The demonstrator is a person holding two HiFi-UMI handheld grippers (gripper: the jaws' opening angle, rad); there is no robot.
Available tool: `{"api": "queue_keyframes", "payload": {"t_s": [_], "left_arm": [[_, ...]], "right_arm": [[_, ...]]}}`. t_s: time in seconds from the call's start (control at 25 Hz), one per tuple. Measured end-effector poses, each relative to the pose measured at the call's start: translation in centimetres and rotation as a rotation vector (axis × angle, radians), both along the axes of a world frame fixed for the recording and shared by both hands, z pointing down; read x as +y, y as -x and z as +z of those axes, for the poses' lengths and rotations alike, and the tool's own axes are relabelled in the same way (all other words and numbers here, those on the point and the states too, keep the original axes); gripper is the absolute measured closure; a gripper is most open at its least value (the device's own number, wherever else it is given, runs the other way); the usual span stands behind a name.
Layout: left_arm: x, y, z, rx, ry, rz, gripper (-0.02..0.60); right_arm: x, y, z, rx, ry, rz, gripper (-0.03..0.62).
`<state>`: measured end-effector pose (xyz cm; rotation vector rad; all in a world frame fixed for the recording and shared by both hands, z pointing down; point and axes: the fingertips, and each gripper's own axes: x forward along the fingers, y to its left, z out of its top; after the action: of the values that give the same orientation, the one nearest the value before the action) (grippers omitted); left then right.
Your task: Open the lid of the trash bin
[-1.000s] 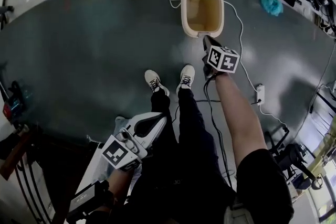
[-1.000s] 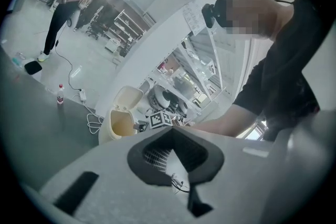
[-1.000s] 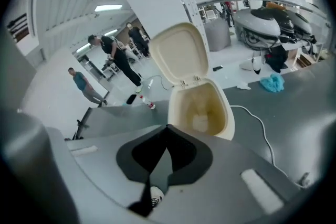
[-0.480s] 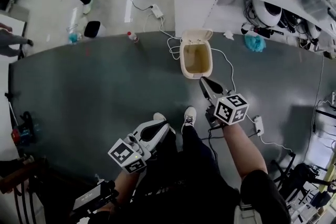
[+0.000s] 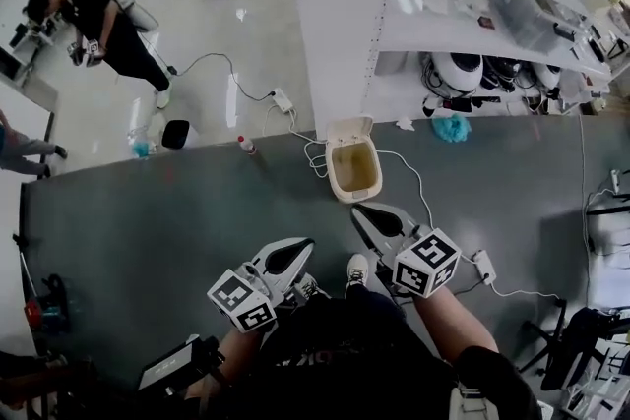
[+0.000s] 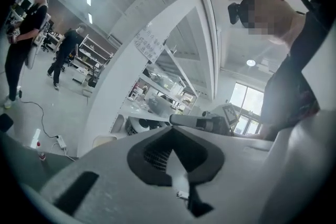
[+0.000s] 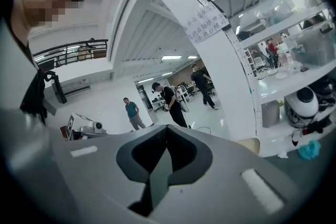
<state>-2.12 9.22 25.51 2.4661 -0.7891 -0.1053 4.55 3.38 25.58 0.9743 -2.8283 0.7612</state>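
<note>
The cream trash bin (image 5: 353, 171) stands on the dark floor mat in front of the white shelving, its lid (image 5: 349, 129) tipped up and back so the empty inside shows. In the head view my right gripper (image 5: 372, 215) is shut and empty, a short way in front of the bin and pointing at it. My left gripper (image 5: 289, 254) is lower left, held near my body, also shut with nothing in it. The bin's raised lid (image 7: 251, 145) peeks over the jaws in the right gripper view, and the lid (image 6: 103, 140) shows at lower left in the left gripper view.
A white cable (image 5: 418, 192) runs from the bin to a power strip (image 5: 483, 267) at right. White shelving (image 5: 472, 25) holds equipment behind the bin, with a blue cloth (image 5: 452, 129) beside it. A bottle (image 5: 245, 145) and a second power strip (image 5: 283, 100) lie left; people stand far left (image 5: 108, 25).
The head view has risen and tilted forward, so the bin looks smaller and farther. My right gripper has drawn back from the bin's front rim; both grippers now sit nearer my body.
</note>
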Motion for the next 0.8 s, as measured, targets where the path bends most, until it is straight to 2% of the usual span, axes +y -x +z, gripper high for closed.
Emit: {"api": "queue_keyframes", "payload": {"t_s": [0.2, 0.44, 0.8], "left_arm": [[0.1, -0.1, -2.2, -0.024, -0.068, 0.062, 0.581], [1.1, -0.5, -4.3, -0.045, -0.14, 0.144, 0.581], [0.3, 0.6, -4.6, -0.025, -0.131, 0.104, 0.581]], "right_arm": [[3.3, 0.9, -3.7, -0.005, -0.06, -0.005, 0.586], [6.2, 1.6, -4.9, -0.008, -0.084, 0.015, 0.586], [6.2, 1.6, -5.4, -0.034, -0.085, 0.04, 0.586]]}}
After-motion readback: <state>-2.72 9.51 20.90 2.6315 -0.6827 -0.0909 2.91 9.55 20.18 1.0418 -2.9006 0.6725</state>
